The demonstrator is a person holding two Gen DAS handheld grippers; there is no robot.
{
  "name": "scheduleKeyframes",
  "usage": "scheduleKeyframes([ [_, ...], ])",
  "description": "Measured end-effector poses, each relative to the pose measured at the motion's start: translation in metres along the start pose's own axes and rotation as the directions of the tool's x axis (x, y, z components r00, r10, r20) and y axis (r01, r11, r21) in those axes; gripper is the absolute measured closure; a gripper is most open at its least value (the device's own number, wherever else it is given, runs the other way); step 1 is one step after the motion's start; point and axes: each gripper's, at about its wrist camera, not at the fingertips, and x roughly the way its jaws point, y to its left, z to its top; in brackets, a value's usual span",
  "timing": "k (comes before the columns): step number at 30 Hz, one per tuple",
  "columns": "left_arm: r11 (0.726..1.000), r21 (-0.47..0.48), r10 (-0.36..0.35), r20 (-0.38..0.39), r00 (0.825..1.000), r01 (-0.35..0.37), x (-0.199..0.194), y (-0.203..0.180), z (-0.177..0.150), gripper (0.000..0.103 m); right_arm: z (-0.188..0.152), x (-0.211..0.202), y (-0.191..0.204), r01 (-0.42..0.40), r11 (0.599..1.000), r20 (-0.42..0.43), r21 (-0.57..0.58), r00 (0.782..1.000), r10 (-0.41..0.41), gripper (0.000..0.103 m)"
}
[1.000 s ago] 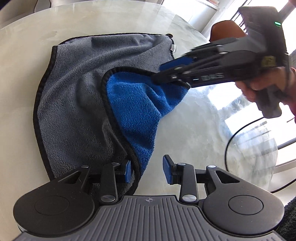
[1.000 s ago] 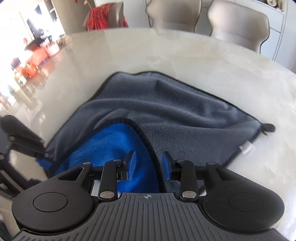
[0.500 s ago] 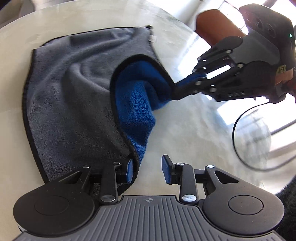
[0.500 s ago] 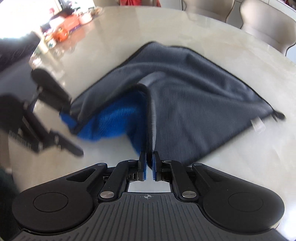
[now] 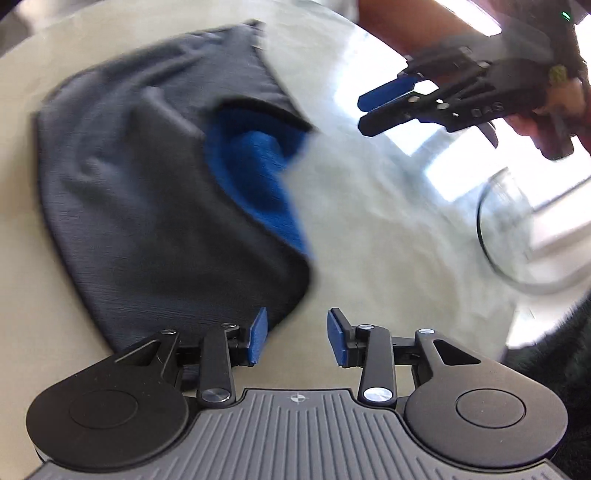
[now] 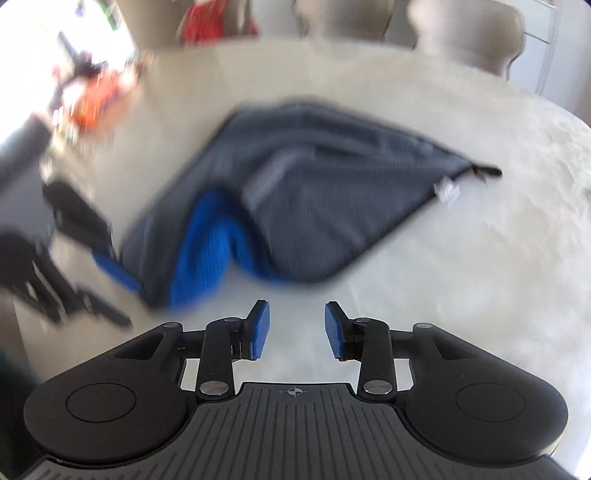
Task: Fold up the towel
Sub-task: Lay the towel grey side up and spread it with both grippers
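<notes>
A grey towel (image 5: 140, 177) with a blue underside (image 5: 258, 173) lies rumpled on the pale round table (image 5: 369, 240); its near corner is turned back and shows blue. It also shows in the right wrist view (image 6: 332, 199). My left gripper (image 5: 295, 338) is open and empty at the towel's near edge. My right gripper (image 6: 297, 330) is open and empty, just short of the towel's blue fold (image 6: 207, 251). In the left wrist view the right gripper (image 5: 373, 107) hovers open, apart from the towel. In the right wrist view, one blue pad of the left gripper (image 6: 118, 275) lies beside the towel's edge. Both views are motion-blurred.
A black cable (image 5: 491, 251) loops on the table at the right. Beige chairs (image 6: 461, 33) stand beyond the far edge. Cluttered orange items (image 6: 96, 96) sit far left. A label and loop (image 6: 448, 190) mark the towel's right corner.
The right gripper let go of the towel's corner, opened and drew back. The corner dropped onto the table. The left gripper stayed open by the near edge.
</notes>
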Motion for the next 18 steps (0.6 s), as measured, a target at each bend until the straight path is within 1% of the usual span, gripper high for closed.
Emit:
scheduleKeyframes([
  [1,0.999,-0.027,0.02,0.026,0.999,-0.019,-0.004,0.009,0.004,0.056,0.006,0.005,0.001,-0.009,1.0,0.01,0.018,1.0,0.008,0.058],
  [2,0.998,-0.048,0.034,0.044,0.998,-0.032,-0.006,0.017,0.008,0.053,0.013,0.012,0.008,-0.021,1.0,0.015,-0.007,1.0,0.021,0.057],
  [5,0.993,-0.106,0.064,0.072,0.995,-0.056,-0.006,0.039,0.018,0.051,0.028,0.031,0.027,-0.024,0.992,-0.003,-0.127,1.0,0.024,0.056],
  [7,0.99,-0.127,0.067,0.077,0.995,-0.056,-0.004,0.047,0.02,0.049,0.035,0.045,0.034,-0.037,0.982,-0.026,-0.186,0.999,0.032,0.056],
  [10,0.987,-0.156,0.055,0.074,0.996,-0.043,0.003,0.054,0.022,0.045,0.041,0.055,0.036,-0.071,0.973,-0.047,-0.221,0.997,0.062,0.056],
  [11,0.986,-0.163,0.049,0.081,0.996,-0.035,0.005,0.055,0.02,0.041,0.042,0.058,0.036,-0.085,0.968,-0.046,-0.235,0.996,0.076,0.059],
  [12,0.986,-0.166,0.044,0.089,0.995,-0.029,0.006,0.054,0.019,0.039,0.041,0.061,0.036,-0.09,0.964,-0.06,-0.251,0.995,0.077,0.066],
  [13,0.985,-0.171,0.038,0.093,0.995,-0.022,0.006,0.054,0.02,0.037,0.04,0.064,0.037,-0.095,0.959,-0.076,-0.265,0.994,0.077,0.091],
  [14,0.984,-0.178,0.036,0.1,0.994,-0.018,0.006,0.054,0.02,0.037,0.039,0.066,0.039,-0.097,0.956,-0.109,-0.276,0.992,0.069,0.092],
  [15,0.983,-0.183,0.036,0.104,0.994,-0.016,0.005,0.054,0.019,0.037,0.037,0.066,0.04,-0.1,0.954,-0.124,-0.283,0.99,0.067,0.093],
  [18,0.982,-0.19,0.037,0.096,0.995,-0.018,0.004,0.055,0.018,0.036,0.028,0.051,0.046,-0.156,0.937,-0.161,-0.312,0.981,0.109,0.094],
])
